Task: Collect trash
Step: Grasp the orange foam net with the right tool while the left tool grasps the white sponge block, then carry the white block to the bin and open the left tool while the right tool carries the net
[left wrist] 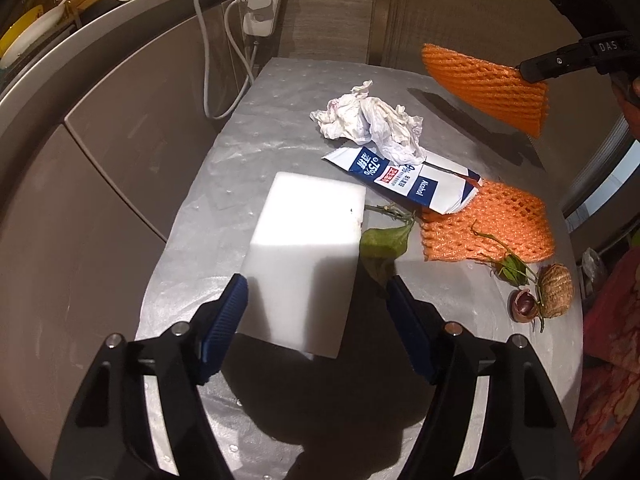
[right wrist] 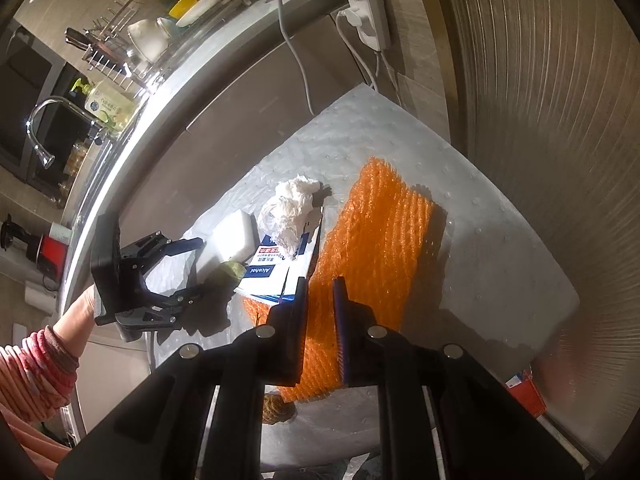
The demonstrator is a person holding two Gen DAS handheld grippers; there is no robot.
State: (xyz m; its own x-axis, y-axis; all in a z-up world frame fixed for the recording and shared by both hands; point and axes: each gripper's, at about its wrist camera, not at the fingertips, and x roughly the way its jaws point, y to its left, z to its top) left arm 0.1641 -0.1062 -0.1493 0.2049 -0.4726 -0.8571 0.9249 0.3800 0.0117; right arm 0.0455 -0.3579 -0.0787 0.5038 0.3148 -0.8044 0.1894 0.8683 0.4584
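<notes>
Left wrist view: the left gripper (left wrist: 316, 292) hangs over the white foam block (left wrist: 304, 256), jaws spread to either side of it; one blue pad sits at the block's edge, the other stands off it, so nothing is gripped yet.
Right gripper: the right gripper (right wrist: 320, 300) has its jaws nearly closed, pinching an orange foam net (right wrist: 376, 248) and holding it in the air above the surface (right wrist: 500, 240).
Where the trash lies: block, crumpled tissue (left wrist: 372, 124), alcohol wipe packet (left wrist: 416, 184), a second orange net (left wrist: 492, 228), a wilted leaf (left wrist: 384, 244) and nut shells (left wrist: 552, 290) all rest on the plastic-covered surface.
Risk, block: I reckon the soft block may squash or twist out if the jaws close unevenly, since only one pad is near its side.
Risk, leaf: the leaf lies just beside the block, under the far jaw; it could get dragged or pinched along with it.
Risk, held net: the pinch is at the net's edge, so a quick swing might shake it loose.
Risk, cover: the thin plastic sheet could catch on a jaw tip and shift everything.
In the way: tissue rests on the packet, and the packet overlaps the second net, so lifting one may disturb the others.
Around: a power strip (left wrist: 264, 0) with cables hangs on the wall behind; dishes sit on a rack (right wrist: 120, 40) beyond.
</notes>
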